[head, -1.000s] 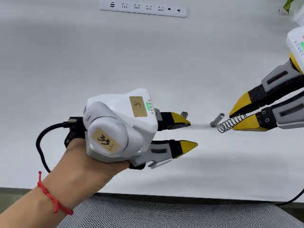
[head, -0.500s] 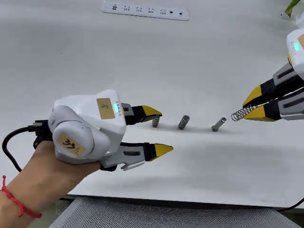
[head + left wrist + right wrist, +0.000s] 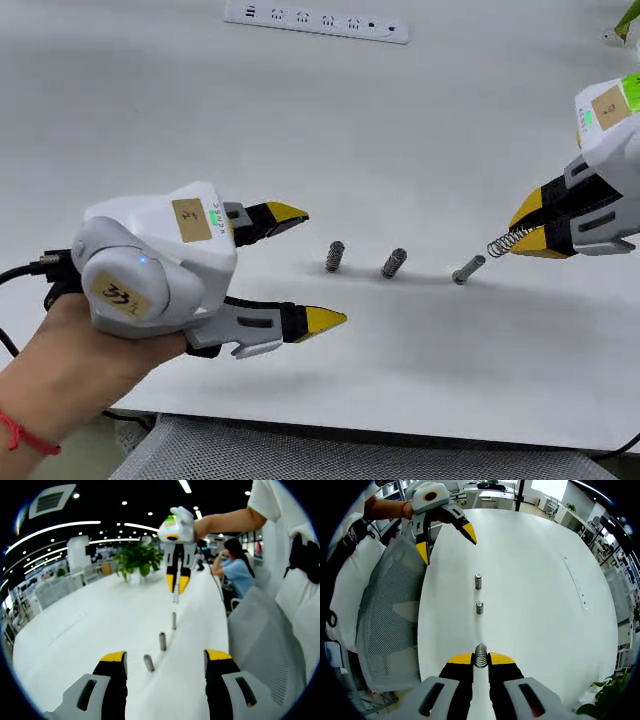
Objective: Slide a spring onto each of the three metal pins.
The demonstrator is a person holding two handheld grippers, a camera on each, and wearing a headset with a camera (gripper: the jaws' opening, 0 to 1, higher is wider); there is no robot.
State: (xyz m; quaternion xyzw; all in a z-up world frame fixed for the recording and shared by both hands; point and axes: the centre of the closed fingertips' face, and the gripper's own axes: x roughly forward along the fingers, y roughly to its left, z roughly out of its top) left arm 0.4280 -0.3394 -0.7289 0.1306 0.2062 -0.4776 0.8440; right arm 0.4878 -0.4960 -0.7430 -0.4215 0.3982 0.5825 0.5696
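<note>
Head view: spring [image 3: 507, 241] now nearer pin [image 3: 467, 269]

I read the flat white tabletop [image 3: 200, 120] as smooth and matt. The short silvery metal pins [image 3: 467, 269] and the coiled silvery wire spring [image 3: 505, 241] shine. The left gripper [image 3: 320, 266] has a smooth white plastic casing.

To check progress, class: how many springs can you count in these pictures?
3. The left spring and middle spring sit on pins; the third spring is held by the right gripper.
</note>
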